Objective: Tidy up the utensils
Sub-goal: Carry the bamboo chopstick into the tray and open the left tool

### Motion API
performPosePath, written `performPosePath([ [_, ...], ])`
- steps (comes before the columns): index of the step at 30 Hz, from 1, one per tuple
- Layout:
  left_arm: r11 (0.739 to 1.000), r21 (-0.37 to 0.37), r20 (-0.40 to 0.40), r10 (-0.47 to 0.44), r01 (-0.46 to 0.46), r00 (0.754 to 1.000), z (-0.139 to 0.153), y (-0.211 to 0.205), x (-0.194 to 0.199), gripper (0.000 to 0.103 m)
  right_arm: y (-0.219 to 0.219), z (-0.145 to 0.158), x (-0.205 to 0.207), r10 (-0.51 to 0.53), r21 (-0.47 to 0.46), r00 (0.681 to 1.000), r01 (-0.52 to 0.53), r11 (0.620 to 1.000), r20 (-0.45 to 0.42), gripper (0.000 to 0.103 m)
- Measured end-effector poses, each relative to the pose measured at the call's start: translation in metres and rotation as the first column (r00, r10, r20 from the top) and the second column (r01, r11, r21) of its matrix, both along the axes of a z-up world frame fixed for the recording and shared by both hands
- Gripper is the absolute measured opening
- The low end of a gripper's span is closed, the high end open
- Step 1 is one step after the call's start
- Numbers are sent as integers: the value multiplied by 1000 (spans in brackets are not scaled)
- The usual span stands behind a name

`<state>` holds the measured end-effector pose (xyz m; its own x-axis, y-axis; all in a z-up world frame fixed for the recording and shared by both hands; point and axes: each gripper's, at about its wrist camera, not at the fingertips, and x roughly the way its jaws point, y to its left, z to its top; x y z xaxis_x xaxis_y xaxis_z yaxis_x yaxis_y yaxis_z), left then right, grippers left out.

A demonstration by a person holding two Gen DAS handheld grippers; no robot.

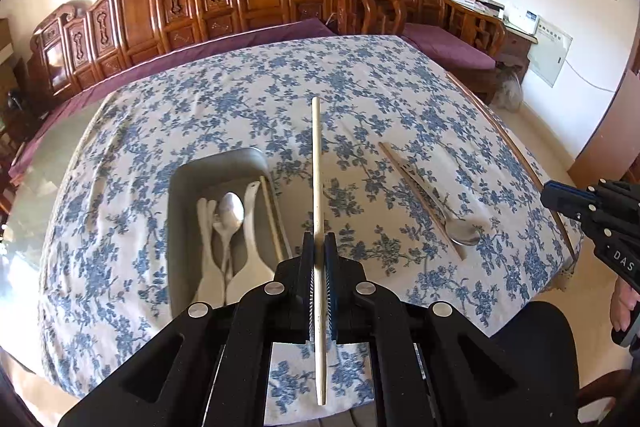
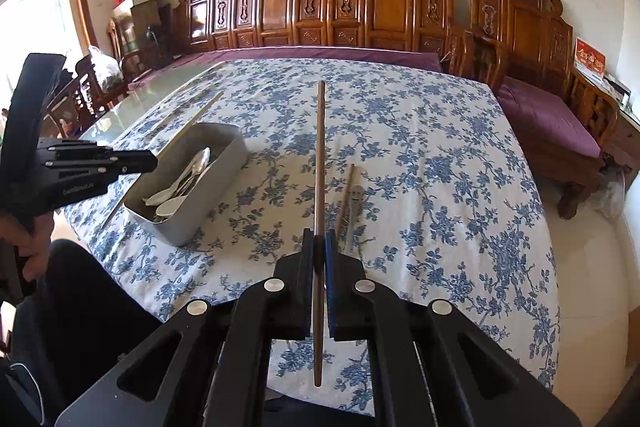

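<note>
My left gripper (image 1: 319,241) is shut on a pale chopstick (image 1: 316,163) that points away over the table. To its left, a grey box (image 1: 188,183) holds white spoons, a metal spoon (image 1: 231,213) and a chopstick. My right gripper (image 2: 319,239) is shut on a dark brown chopstick (image 2: 320,155). Ahead of it, a metal spoon (image 2: 354,201) and a chopstick (image 2: 347,187) lie on the cloth; in the left wrist view they are the spoon (image 1: 460,231) and chopstick (image 1: 416,195) on the right. The left gripper (image 2: 132,161) shows beside the grey box (image 2: 208,183) in the right wrist view.
A blue floral cloth (image 1: 360,87) covers the table, with bare glass (image 1: 44,163) at the left. Carved wooden benches with purple cushions (image 2: 548,115) run along the far and right sides. The person's dark lap (image 2: 88,291) is at the near edge.
</note>
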<state>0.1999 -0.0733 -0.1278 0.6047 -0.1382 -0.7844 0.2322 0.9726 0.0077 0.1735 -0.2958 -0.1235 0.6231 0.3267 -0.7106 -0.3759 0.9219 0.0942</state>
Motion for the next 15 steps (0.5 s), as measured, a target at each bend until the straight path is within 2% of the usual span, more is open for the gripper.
performPosePath([
  [7,999,-23,0,39,-39,999,-8,30,8,4,20,-7,-4,32,-22,999,-32,999,-1,6],
  [15,994,-43,-42,98,-100,994,-32,63,20,4,33,-14,-3,42,-23,999,-43,999,-15,6],
])
